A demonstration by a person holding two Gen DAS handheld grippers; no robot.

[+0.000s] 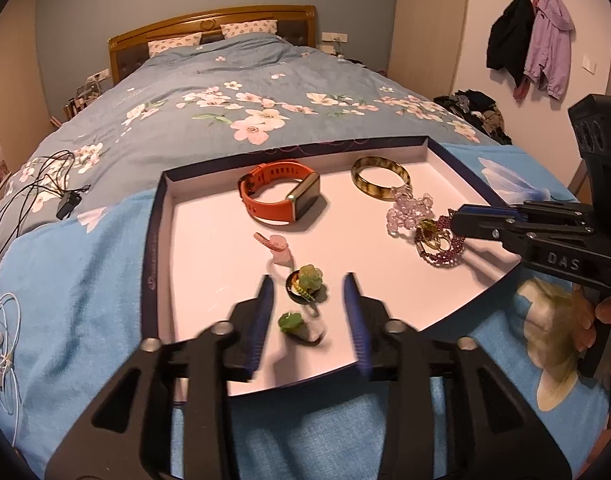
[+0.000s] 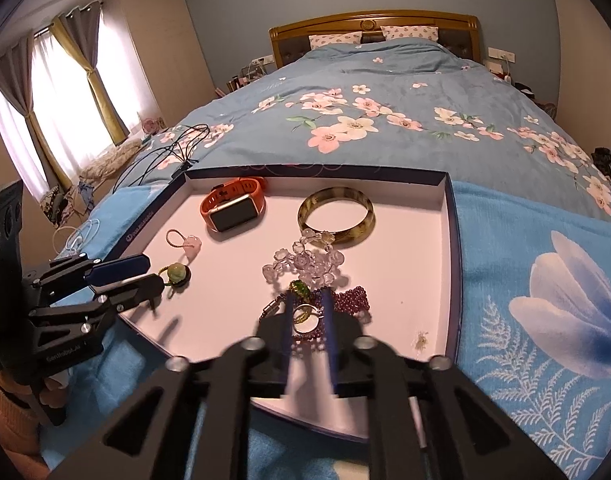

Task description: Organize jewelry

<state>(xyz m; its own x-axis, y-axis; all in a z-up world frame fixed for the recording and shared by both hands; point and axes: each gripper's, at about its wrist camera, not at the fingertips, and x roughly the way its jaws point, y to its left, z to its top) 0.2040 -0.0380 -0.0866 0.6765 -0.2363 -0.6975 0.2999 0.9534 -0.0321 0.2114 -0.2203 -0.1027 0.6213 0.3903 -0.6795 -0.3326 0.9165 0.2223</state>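
A shallow box lid with a pale inside lies on the bed and holds the jewelry. In it are an orange watch, a mottled bangle, a clear bead bracelet, a purple bead bracelet, a pink charm and two green charms. My left gripper is open, its fingers either side of the green charms. My right gripper is narrowly open around gold rings lying on the purple bracelet. The box lid also shows in the right wrist view.
The lid rests on a light blue blanket over a floral duvet. Black cables and white earphones lie to the left. Coats hang on the right wall.
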